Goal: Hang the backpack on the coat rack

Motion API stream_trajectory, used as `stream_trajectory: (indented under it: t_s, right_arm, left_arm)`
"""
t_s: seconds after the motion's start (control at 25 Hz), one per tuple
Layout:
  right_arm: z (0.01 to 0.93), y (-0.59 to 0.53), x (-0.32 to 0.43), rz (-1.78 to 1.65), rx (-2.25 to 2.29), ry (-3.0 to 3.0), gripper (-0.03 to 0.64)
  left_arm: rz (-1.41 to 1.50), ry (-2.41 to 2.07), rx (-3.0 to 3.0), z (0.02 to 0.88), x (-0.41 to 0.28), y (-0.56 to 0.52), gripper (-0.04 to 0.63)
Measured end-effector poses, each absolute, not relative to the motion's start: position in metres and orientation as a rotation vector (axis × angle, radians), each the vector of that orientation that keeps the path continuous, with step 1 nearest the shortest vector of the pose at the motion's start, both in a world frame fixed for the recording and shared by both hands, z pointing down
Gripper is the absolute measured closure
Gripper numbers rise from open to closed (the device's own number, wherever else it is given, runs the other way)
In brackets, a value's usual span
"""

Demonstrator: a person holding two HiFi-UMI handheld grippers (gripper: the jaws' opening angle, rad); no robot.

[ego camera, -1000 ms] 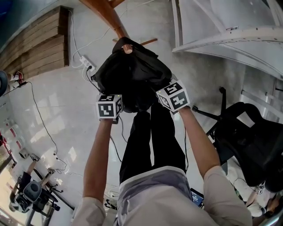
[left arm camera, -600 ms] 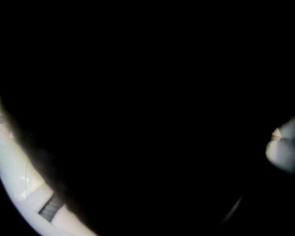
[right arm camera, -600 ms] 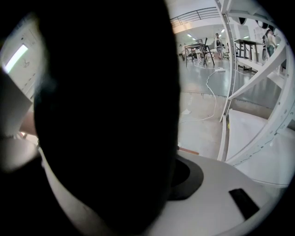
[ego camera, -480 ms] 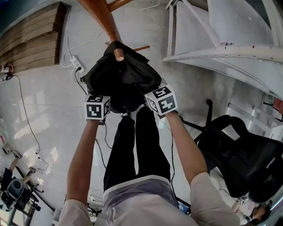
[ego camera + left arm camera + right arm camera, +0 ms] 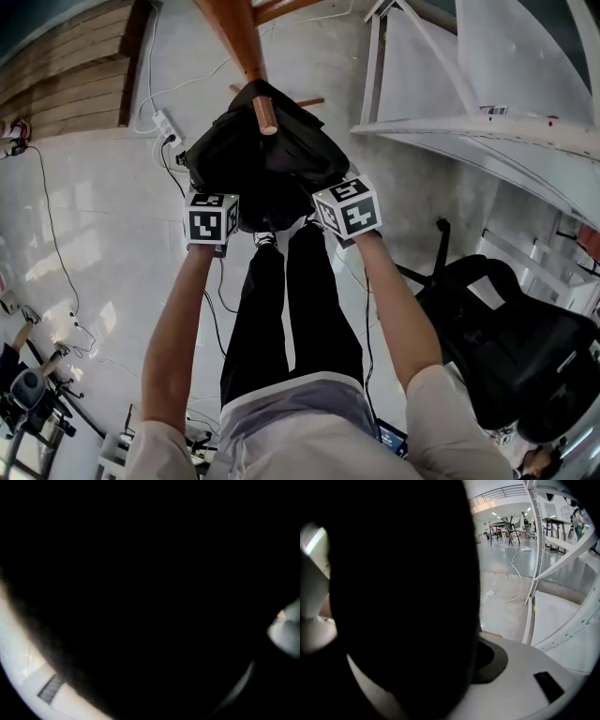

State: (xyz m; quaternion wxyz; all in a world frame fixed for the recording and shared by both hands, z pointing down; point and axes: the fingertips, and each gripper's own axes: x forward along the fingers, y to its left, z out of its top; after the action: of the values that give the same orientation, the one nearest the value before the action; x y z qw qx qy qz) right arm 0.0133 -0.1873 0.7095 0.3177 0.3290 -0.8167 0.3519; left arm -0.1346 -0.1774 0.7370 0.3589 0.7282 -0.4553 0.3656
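Backpack (image 5: pixel 267 159): black and soft, bunched into a rounded mass. It is held high against the reddish-brown wooden pole of the coat rack (image 5: pixel 236 37). One wooden peg (image 5: pixel 267 120) stands out above the top fabric, its round cut end facing the head camera. The fabric lies around the peg, but whether a loop sits over it cannot be told.

Clearance: open pale floor (image 5: pixel 103 216) lies left of the rack, crossed by thin cables (image 5: pixel 56 234), with a white power strip (image 5: pixel 169 126) near the pole. On the right a white frame (image 5: pixel 469 127) stands near the backpack, with a strip of floor between them. A black office chair (image 5: pixel 525 342) sits at lower right, well apart from the rack. A wooden panel (image 5: pixel 66 80) borders the upper left.

Appearance: matt black cloth with folds and a ridge across the top.

Left gripper (image 5: pixel 212 217): under the backpack's left side, marker cube toward the camera. In its own view black fabric fills the span between the jaws, which clamp the backpack.

Right gripper (image 5: pixel 347 206): under the right side, jaws clamped on a thick fold of the same fabric. One pale jaw with a dark pad shows at lower right in its view.

Obscured: in the head view the tips of both grippers are buried in fabric. The left gripper view is almost wholly dark, with only a pale jaw edge at lower left. The rack's top is cut off at the head view's upper edge. The straps cannot be told apart.
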Motion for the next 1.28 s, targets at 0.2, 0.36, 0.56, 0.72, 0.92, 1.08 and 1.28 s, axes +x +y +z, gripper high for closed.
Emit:
stream_trajectory:
  t_s: [0.2,0.36,0.56,0.72,0.92,1.08,1.28]
  right_arm:
    - [0.715,-0.195,0.012,0.927,0.885,-2.153,0.407]
    - [0.718,-0.204,0.011,0.912,0.897,-2.154,0.397]
    - [0.722,-0.212,0.015,0.887,0.91,-2.158,0.385]
    - [0.724,-0.22,0.019,0.856,0.938,-2.155,0.374]
    - [0.726,-0.231,0.024,0.829,0.967,-2.156,0.353]
    - [0.726,-0.237,0.023,0.815,0.978,-2.162,0.327]
    - [0.729,-0.237,0.024,0.832,0.992,-2.148,0.279]
  left_arm:
    - [0.942,-1.199,1.882,0.741,-0.139,-0.185,0.356]
    - [0.934,-1.218,1.874,0.744,-0.142,-0.191,0.341]
    - [0.901,-1.246,1.878,0.743,-0.142,-0.2,0.317]
    - [0.876,-1.27,1.871,0.742,-0.139,-0.21,0.311]
    - [0.848,-1.305,1.882,0.738,-0.137,-0.217,0.307]
    - [0.833,-1.336,1.877,0.736,-0.142,-0.221,0.307]
    - [0.825,-1.352,1.862,0.733,-0.148,-0.222,0.307]
